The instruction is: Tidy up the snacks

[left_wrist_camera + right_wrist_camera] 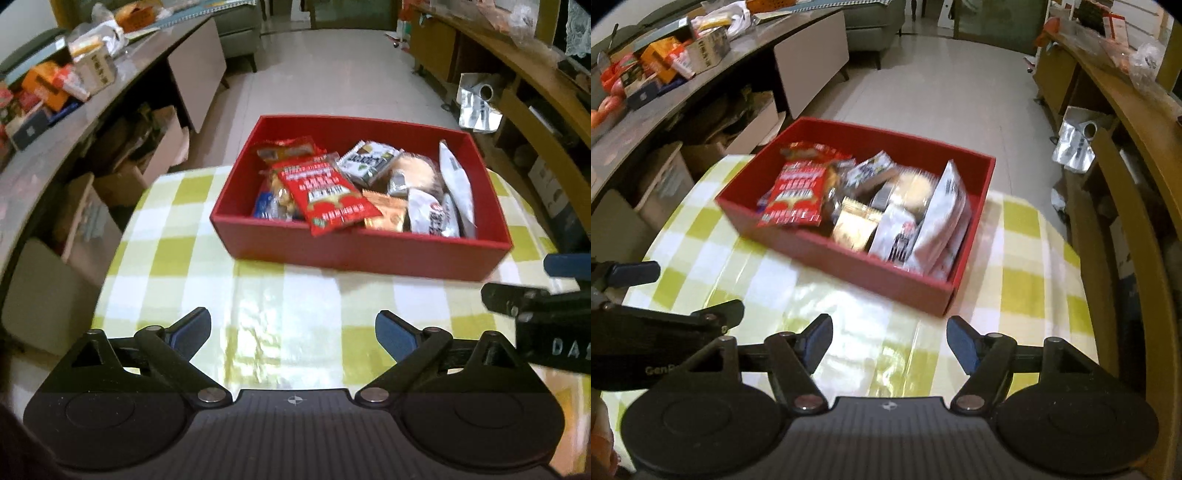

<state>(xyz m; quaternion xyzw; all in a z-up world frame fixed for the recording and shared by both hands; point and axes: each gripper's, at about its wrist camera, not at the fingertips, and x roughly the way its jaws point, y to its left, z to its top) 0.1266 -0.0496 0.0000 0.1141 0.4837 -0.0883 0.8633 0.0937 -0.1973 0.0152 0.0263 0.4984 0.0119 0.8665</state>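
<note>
A red open box (354,254) (849,258) stands on the far part of the checked table and holds several snack packets. A red packet (328,192) (796,195) lies on top at its left. White packets (456,181) (945,214) lean at its right. My left gripper (291,332) is open and empty over the tablecloth, short of the box. My right gripper (888,343) is open and empty, also short of the box. Each gripper shows at the edge of the other's view, the right one (546,299) and the left one (646,295).
The yellow and white checked tablecloth (207,273) (1027,280) covers a small table. A cluttered counter (55,92) (665,62) runs along the left. A wooden chair (1126,258) and shelves (535,110) stand at the right. Tiled floor lies beyond the table.
</note>
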